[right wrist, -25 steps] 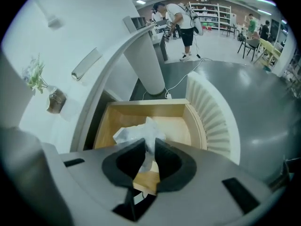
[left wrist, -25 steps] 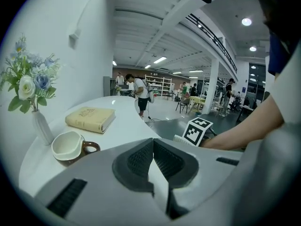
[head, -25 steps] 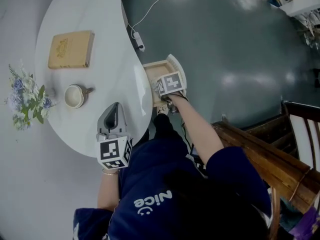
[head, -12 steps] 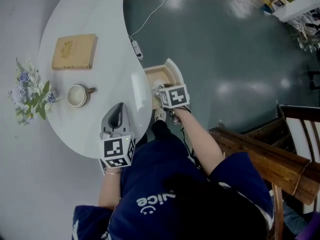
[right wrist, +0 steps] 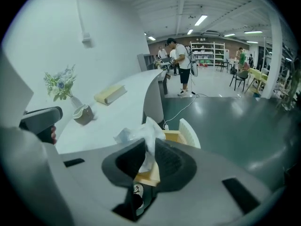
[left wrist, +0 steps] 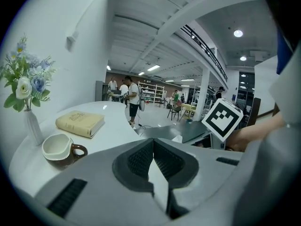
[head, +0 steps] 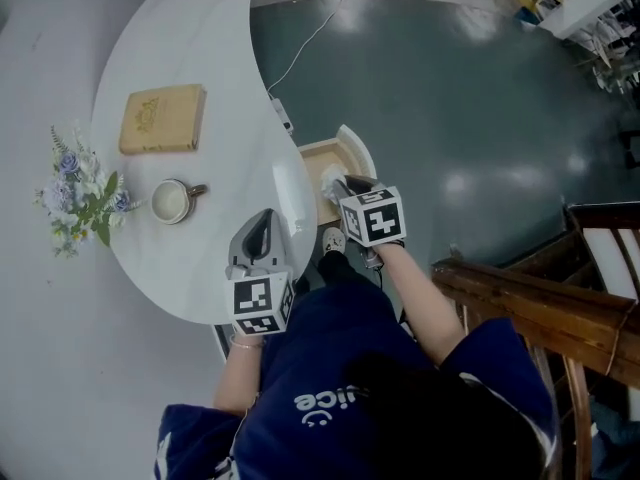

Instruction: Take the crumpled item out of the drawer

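**Crumpled item pinched in the right gripper [right wrist: 149, 149] above the open drawer [right wrist: 189, 132]**

The crumpled item [right wrist: 140, 134], white and bunched upward, is clamped between narrowly set jaws, with the drawer just below and beyond them. The left gripper [left wrist: 153, 150], closed on nothing, is held over the counter [head: 200, 58] edge, farther off. Only "nice" on the person's top [head: 320, 404] can be read; nothing is legible on the book [head: 163, 119].

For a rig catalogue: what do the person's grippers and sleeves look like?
The left gripper and right gripper have light grey bodies, dark ribbed jaws and white cubes with black square markers. The top is navy, short-sleeved, with white lettering.
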Tool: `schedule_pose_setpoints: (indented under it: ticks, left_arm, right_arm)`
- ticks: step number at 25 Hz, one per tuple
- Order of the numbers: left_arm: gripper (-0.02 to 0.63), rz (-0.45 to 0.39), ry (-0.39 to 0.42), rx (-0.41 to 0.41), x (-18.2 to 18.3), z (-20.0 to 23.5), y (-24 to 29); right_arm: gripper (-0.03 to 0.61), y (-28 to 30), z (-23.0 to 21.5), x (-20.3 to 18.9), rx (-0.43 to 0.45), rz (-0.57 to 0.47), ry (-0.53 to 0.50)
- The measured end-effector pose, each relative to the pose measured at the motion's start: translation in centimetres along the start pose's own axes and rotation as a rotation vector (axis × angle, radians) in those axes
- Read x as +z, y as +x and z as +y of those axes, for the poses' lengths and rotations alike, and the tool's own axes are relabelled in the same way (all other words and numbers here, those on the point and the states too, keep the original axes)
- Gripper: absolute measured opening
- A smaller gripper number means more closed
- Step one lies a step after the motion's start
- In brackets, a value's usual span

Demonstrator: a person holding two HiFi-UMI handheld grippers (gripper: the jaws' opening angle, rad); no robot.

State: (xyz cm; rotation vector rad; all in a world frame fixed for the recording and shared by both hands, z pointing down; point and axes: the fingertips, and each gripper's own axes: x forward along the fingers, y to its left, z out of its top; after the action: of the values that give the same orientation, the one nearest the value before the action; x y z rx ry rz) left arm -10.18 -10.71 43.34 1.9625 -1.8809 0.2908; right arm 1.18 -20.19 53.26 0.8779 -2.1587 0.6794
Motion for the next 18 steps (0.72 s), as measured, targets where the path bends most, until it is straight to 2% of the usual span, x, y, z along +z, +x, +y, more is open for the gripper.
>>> schedule_pose_setpoints:
  ticks: [10, 18]
  left_arm:
    - [0.005, -0.052, 0.007, -0.056, 1.6, -1.7, 0.0]
    - [0.005, -0.138, 0.021, -0.077, 4.9, -2.4, -1.1]
  right_arm:
    - [0.071, -5.1, 1.3, 2.3, -0.039, -0.163, -0.041]
    - [0.071, -9.2, 2.5, 4.2, -0.058, -0.322, -0.049]
